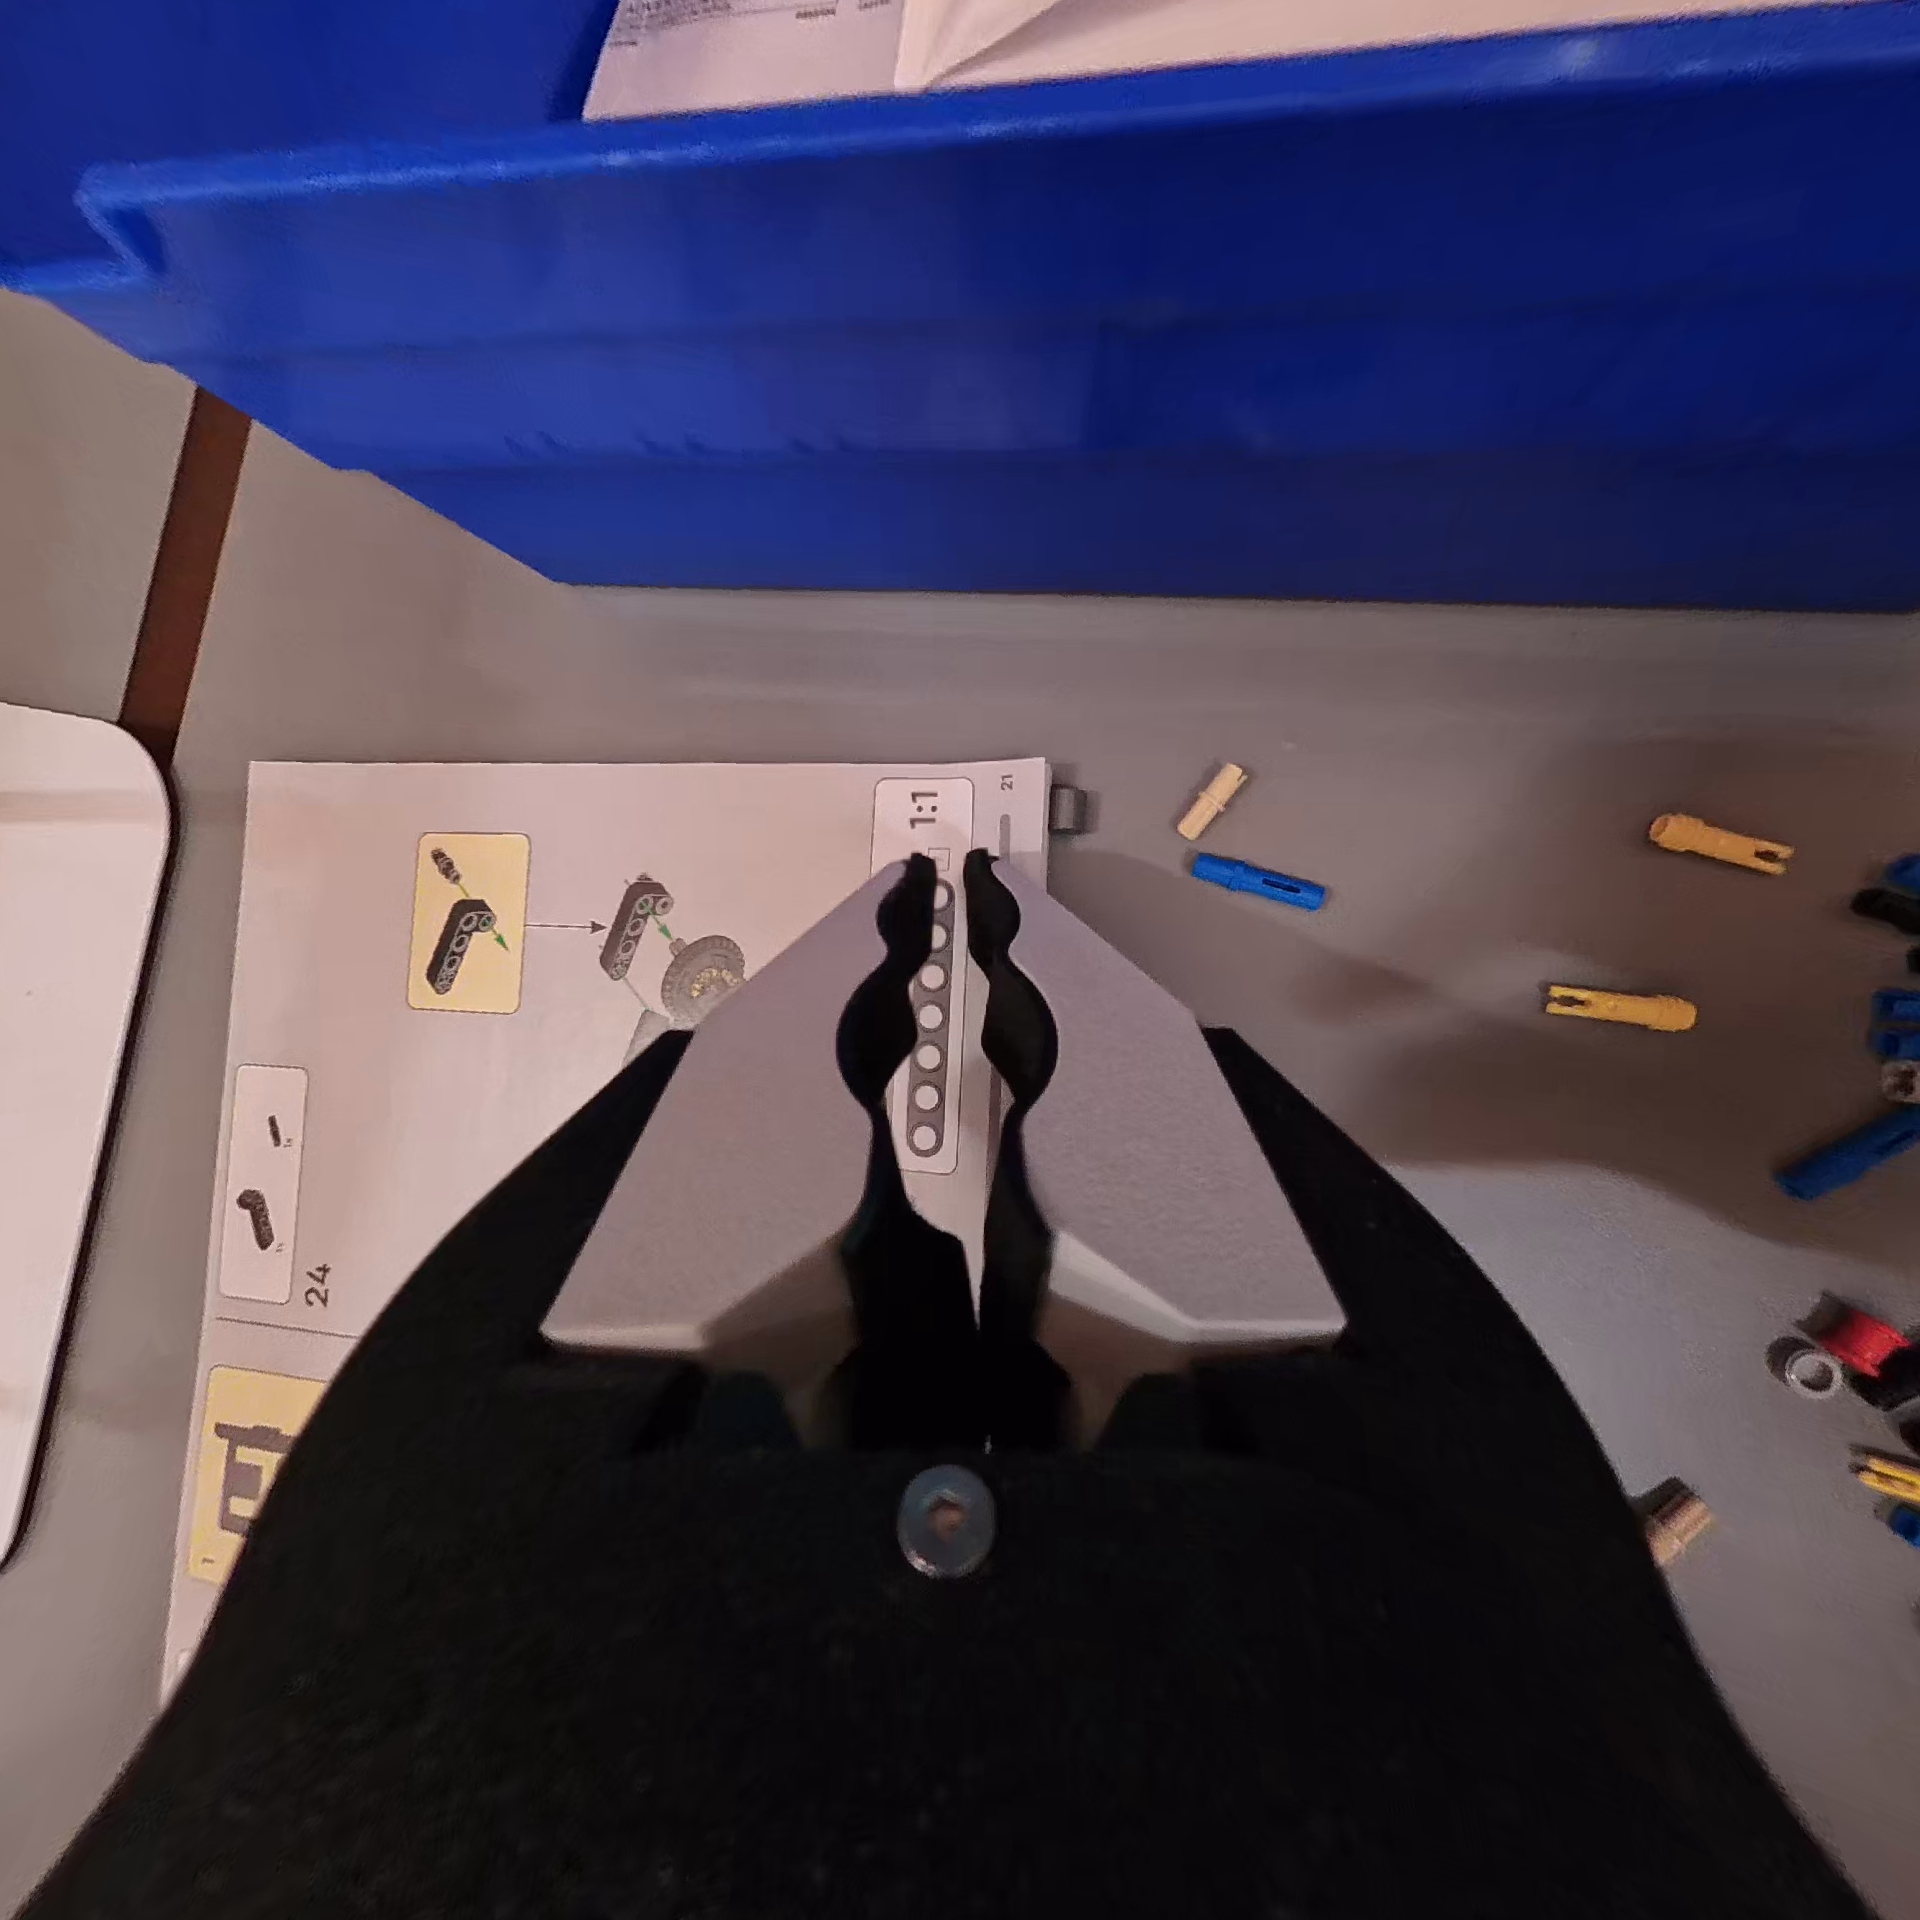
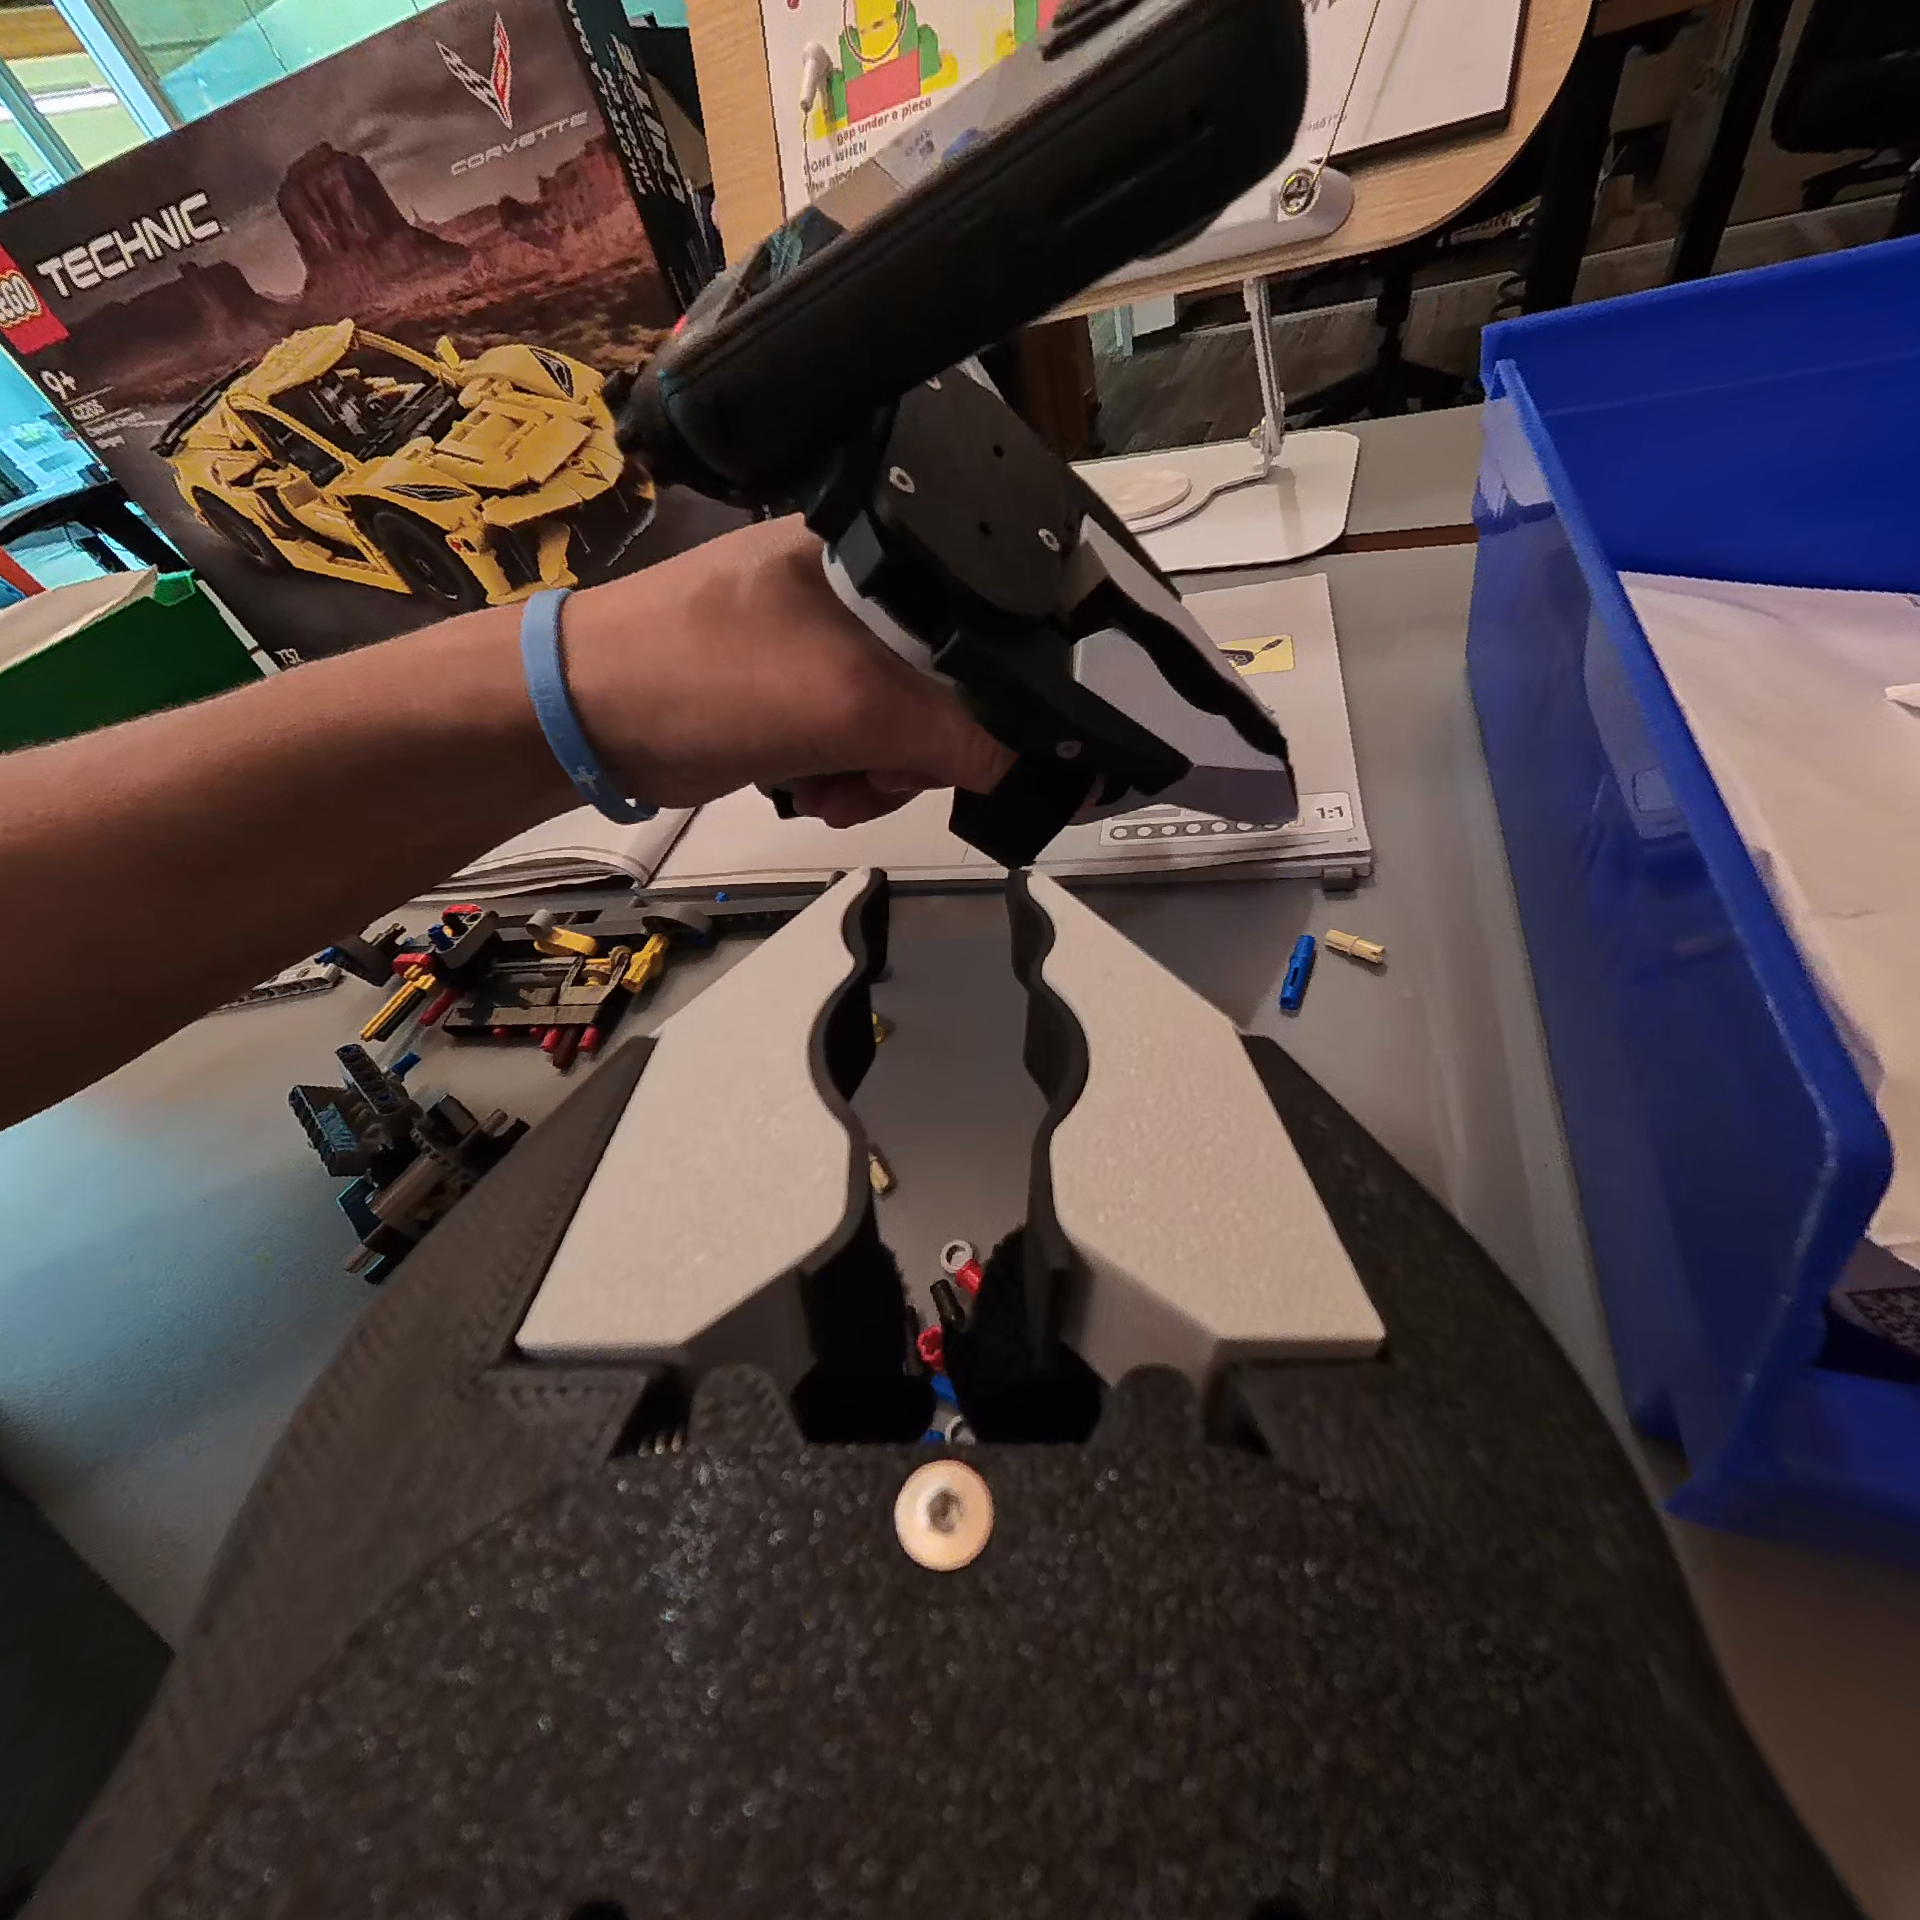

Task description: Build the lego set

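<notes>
Left wrist view: the left gripper (image 1: 943, 862) hangs over the open instruction booklet (image 1: 582, 935), fingers nearly together w/ only a thin slit between, nothing held. Its body hides most of the page's lower half. A blue bin (image 1: 1039, 364) fills the top, its far side cut off; papers inside are blurred. On the grey table (image 1: 1351, 675) right of the booklet lie a tan pin (image 1: 1211, 800), a blue pin (image 1: 1257, 881) and two yellow pins (image 1: 1720, 842) (image 1: 1621, 1008), all apart from each other. More lego bits at the right edge are cropped, hard to ID. Bare table lies between booklet, bin and pins.

Right wrist view: the right gripper (image 2: 945, 883) has fingers at a moderate gap, empty; small parts show through the gap, partly hidden. Ahead, a hand (image 2: 790, 686) holds the left gripper (image 2: 1273, 774) tilted down over the booklet (image 2: 1299, 727) corner; whether it touches the page can't be told. Left on the table sit the partly built lego assembly (image 2: 530, 977) and a darker sub-assembly (image 2: 395, 1153), details too small to read. The lego box (image 2: 343, 395) stands behind. The blue bin (image 2: 1683, 831) walls off the right side. Open table runs between fingers and bin.
</notes>
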`<state>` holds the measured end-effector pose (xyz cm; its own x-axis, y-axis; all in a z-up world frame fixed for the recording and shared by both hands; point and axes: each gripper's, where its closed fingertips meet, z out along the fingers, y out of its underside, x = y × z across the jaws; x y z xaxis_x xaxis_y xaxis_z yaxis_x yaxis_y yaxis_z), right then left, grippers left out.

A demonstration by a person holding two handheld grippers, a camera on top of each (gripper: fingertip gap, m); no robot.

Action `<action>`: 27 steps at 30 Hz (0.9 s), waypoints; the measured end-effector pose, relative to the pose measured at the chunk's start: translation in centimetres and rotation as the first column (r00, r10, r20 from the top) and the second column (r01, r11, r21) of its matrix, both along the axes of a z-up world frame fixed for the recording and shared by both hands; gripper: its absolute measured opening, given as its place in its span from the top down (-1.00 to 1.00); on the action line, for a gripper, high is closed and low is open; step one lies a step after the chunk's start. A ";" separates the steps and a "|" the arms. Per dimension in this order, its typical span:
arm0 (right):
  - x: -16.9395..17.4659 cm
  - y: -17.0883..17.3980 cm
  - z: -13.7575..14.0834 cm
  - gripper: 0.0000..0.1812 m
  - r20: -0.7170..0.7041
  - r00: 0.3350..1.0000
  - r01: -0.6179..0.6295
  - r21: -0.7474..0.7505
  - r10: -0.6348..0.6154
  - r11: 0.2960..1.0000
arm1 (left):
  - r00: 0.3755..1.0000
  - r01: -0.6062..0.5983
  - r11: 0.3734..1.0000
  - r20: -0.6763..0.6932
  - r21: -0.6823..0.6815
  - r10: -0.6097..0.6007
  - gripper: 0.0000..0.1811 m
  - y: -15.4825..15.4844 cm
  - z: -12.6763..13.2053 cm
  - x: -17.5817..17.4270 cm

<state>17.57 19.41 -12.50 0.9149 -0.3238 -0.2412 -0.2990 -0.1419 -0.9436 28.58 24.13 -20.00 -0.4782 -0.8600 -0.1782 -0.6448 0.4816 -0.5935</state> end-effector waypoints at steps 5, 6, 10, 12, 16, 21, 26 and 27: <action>-0.1 0.0 -0.1 0.75 -0.001 1.000 -0.003 -0.003 0.003 1.000 | 0.999 0.030 0.999 -0.018 -0.028 -0.030 0.74 -1.0 -0.3 -0.4; -0.1 0.0 -0.1 0.75 -0.001 1.000 -0.004 -0.003 0.004 1.000 | 0.999 0.030 1.000 -0.020 -0.006 -0.030 0.75 -0.8 -0.6 -0.4; -0.1 0.1 -0.1 0.75 -0.002 1.000 -0.006 -0.004 0.006 1.000 | 1.000 0.020 1.000 -0.023 0.005 -0.020 0.79 -0.4 -0.9 -0.3; -0.2 0.1 0.0 0.75 -0.003 1.000 -0.008 -0.001 0.008 1.000 | 1.000 0.016 1.000 -0.020 -0.012 -0.017 0.79 -0.5 -0.7 -0.2; -0.2 0.1 -0.1 0.75 -0.004 1.000 -0.011 -0.001 0.011 1.000 | 1.000 0.027 1.000 -0.012 -0.010 -0.027 0.78 -0.4 -0.3 -0.3; -0.3 0.1 -0.1 0.75 -0.004 1.000 -0.015 -0.004 0.015 1.000 | 0.999 0.035 0.999 -0.013 -0.017 -0.035 0.78 -0.4 -0.2 -0.2; -0.3 0.2 -0.2 0.75 -0.007 1.000 -0.019 -0.006 0.019 1.000 | 0.999 0.050 0.999 -0.010 -0.017 -0.050 0.77 -0.8 -0.1 -0.2; -0.3 0.2 -0.2 0.75 -0.007 1.000 -0.019 -0.007 0.019 1.000 | 0.999 0.049 0.999 -0.009 -0.016 -0.050 0.77 -0.8 -0.1 -0.2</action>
